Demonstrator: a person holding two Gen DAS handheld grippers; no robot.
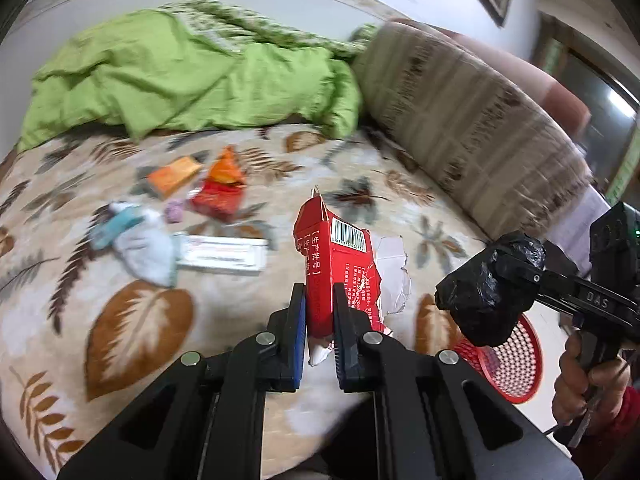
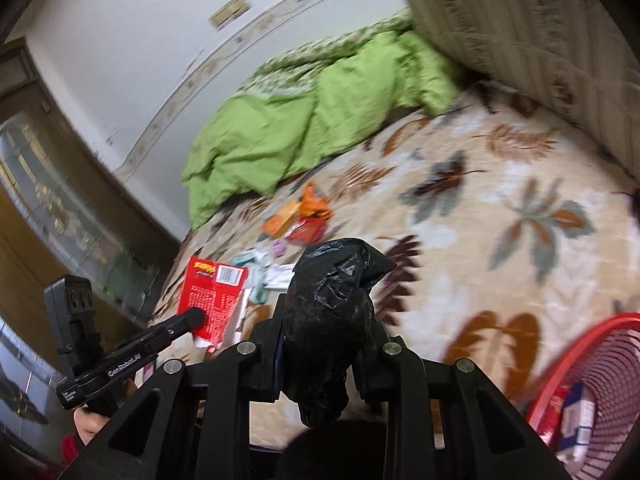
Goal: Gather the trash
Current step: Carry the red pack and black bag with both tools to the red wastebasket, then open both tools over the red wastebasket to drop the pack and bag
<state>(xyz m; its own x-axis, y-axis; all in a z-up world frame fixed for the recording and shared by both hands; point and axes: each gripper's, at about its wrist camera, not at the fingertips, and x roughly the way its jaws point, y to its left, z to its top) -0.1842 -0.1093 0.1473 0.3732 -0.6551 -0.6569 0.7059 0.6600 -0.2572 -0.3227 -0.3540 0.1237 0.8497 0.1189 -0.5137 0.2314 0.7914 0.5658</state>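
The left tool [image 1: 319, 312] was clamped on a torn red carton [image 1: 340, 264] & the right tool [image 2: 320, 344] on a crumpled black plastic bag [image 2: 332, 320], both lifted above the bed [image 1: 240, 312], probably to carry them to the red mesh basket [image 2: 592, 360] nearby.

A bed [image 1: 224, 304] with a soft cream cover full of brown and grey leaves. At 11 o'clock, a crumpled green blanket [image 1: 192, 76]. At 2 o'clock, a long striped pillow [image 1: 472, 128]. Near the middle, a small heap of trash: an orange packet [image 1: 174, 176] at 10 o'clock, an orange and red wrapper [image 1: 222, 190] just beside it, a tiny pink thing [image 1: 175, 212], a white and blue crumpled cloth [image 1: 136, 240] at 9 o'clock, touching a flat white box [image 1: 224, 256]
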